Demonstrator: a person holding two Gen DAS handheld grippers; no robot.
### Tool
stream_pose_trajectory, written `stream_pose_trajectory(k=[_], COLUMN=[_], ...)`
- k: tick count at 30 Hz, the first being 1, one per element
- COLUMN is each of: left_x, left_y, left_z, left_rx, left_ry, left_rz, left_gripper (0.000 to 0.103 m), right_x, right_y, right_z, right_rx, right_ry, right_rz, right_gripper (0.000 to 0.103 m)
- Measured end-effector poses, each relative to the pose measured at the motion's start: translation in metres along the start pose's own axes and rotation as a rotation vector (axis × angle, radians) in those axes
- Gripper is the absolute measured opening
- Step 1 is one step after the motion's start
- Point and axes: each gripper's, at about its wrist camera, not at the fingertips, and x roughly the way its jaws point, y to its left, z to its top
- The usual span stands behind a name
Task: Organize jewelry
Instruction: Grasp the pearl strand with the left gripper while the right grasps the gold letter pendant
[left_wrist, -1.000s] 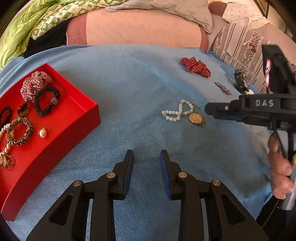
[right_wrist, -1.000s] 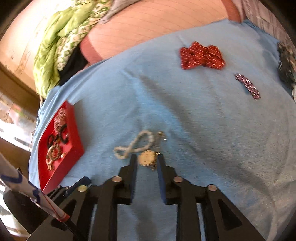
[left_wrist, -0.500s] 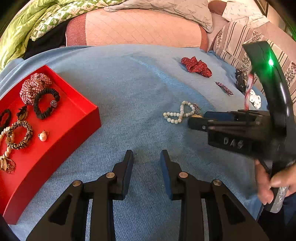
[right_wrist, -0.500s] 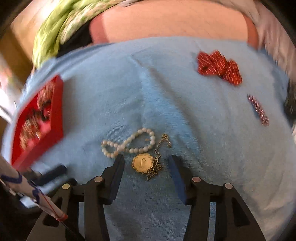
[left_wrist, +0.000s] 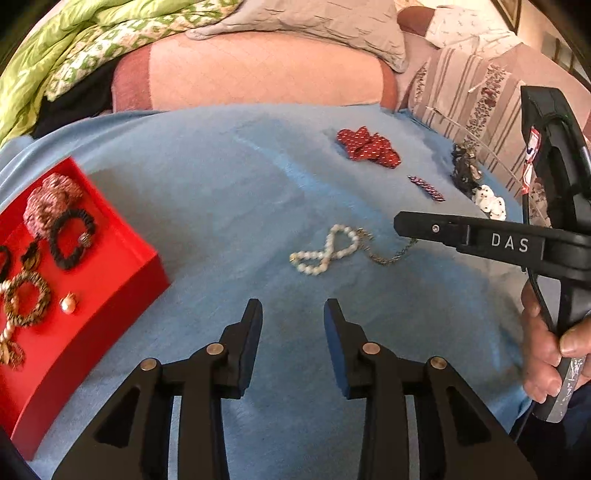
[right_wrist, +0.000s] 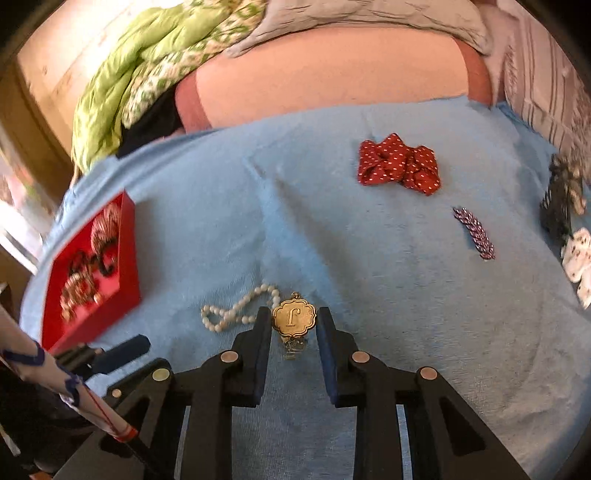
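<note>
1. Half a second ago the right gripper (right_wrist: 294, 321) stood wide around the gold pendant (right_wrist: 294, 317) lying flat; now its jaws are clamped on the pendant's edges, and the disc stands upright between them with its chain (left_wrist: 391, 254) trailing toward the pearl bracelet (left_wrist: 325, 251)
2. The left gripper (left_wrist: 291, 317) hovers over the blue blanket (left_wrist: 229, 206) as before, jaws apart and holding nothing
3. The red tray (left_wrist: 122, 288) sits at the left with hair ties and bracelets inside
4. A red dotted scrunchie (right_wrist: 399, 164), a purple hair clip (right_wrist: 474, 232) and a dark clip (right_wrist: 557, 199) lie farther back to the right
5. Bare blanket lies between the bracelet and the tray; pillows (right_wrist: 332, 74) line the far edge
</note>
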Motion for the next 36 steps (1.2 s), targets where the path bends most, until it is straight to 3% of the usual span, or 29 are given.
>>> stream_pose_trajectory(k=[5,12,13,16,19,23,36], left_x=[0.016,0.060,0.064,0.064,0.055,0.030,-0.042], left_y=[-0.022,-0.037,-0.039,-0.041,-0.039,-0.033,-0.023], left_z=[0.015,0.035,0.036,0.039,0.034,0.025,0.010], left_rx=[0.073,0.153,0.163,0.159,0.140,0.092,0.042], left_ry=[0.001,0.057,0.051,0.027,0.004,-0.019,-0.122], left_rz=[0.047,0.122,0.135,0.159,0.176,0.127,0.100], left_gripper=[0.056,0.058,0.054,0.006,0.005,0.005,0.005], right_x=[-0.007,-0.016,-0.016,-0.018,-0.019,-0.023,-0.049], right_y=[-0.003,-0.008,-0.009,-0.011,-0.013,-0.012,0.008], right_z=[0.003,0.004,0.005,0.007,0.008,0.008,0.001], right_rx=[0.030,0.049,0.052,0.060,0.067,0.067,0.033], right_ry=[-0.016,-0.028,-0.029,-0.032,-0.037,-0.043,-0.109], right_rz=[0.040,0.084,0.089,0.099,0.111,0.138,0.220], right_gripper=[0.026,0.027,0.026,0.027,0.027,0.027,0.027])
